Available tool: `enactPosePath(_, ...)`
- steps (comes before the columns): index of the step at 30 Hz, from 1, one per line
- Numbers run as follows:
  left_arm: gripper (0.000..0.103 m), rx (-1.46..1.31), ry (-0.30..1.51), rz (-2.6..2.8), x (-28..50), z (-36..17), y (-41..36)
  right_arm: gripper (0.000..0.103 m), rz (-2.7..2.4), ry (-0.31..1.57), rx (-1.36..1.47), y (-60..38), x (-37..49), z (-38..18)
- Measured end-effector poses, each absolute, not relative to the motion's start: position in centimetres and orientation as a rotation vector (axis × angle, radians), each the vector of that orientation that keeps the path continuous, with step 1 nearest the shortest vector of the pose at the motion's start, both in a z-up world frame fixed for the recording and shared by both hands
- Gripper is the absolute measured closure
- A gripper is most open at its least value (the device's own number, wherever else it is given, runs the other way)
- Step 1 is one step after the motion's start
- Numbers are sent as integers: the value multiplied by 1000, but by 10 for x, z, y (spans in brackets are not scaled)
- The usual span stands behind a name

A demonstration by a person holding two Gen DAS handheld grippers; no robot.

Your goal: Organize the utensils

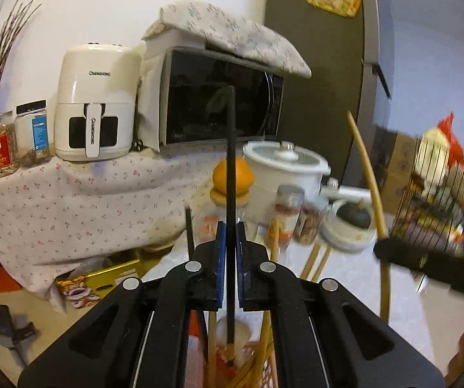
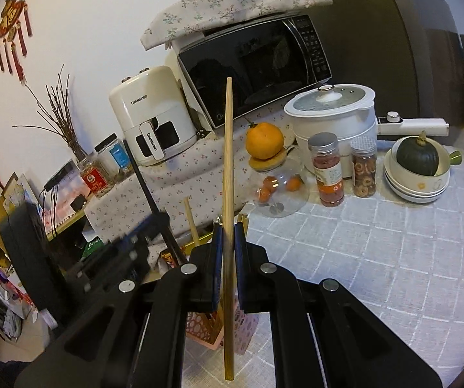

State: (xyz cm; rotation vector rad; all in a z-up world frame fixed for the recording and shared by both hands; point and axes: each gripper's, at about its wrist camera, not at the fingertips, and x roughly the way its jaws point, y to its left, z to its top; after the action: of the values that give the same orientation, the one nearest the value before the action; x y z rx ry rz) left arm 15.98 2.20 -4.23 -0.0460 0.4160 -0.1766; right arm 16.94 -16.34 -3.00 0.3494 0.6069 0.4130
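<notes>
Lettering "CHANGHONG" legible on cream air fryer (image 2: pixel 154 123); jar labels unreadable. Left gripper (image 1: pixel 231 226) clamped on slim black chopstick (image 1: pixel 230 161), upright, lower end above a blurred holder. Right gripper (image 2: pixel 228 226) clamped on round wooden chopstick (image 2: pixel 228 161) over pink perforated basket (image 2: pixel 199 326)

Surface (image 2: pixel 393 258): open cloth to the right front, no objects there. Back edge blocked by a row: glass jar (image 2: pixel 280 190) with orange (image 2: pixel 264 140) on its lid, two spice jars (image 2: pixel 327 169), cooker (image 2: pixel 335 113), bowls (image 2: pixel 416 184) holding a squash (image 2: pixel 418 158). Pink basket (image 2: pixel 206 326) stands directly below the right gripper (image 2: pixel 228 226); sticks rise from it. Left side: the left gripper (image 2: pixel 128 249) is near, black chopstick (image 2: pixel 144 190) slanting up. Left view: wire basket (image 1: pixel 436 200) crowds the right edge.
</notes>
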Motion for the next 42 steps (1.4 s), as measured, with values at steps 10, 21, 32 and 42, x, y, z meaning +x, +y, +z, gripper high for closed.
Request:
enactPosePath(10,96,18,538,-224,149,-60,12,95,398,597,362,-163,170,-34)
enactPosePath(21,60,-168,764,-160,145,-14,68,95,375,575,406,-149,172,-48)
enactPosePath(32,41,-254,985,-59,150,-34,107,95,303,373,390,-91,169,-54)
enactPosePath(42,40,-325,1003,-48,150,-33,131,92,252,360,340,-66,153,-96)
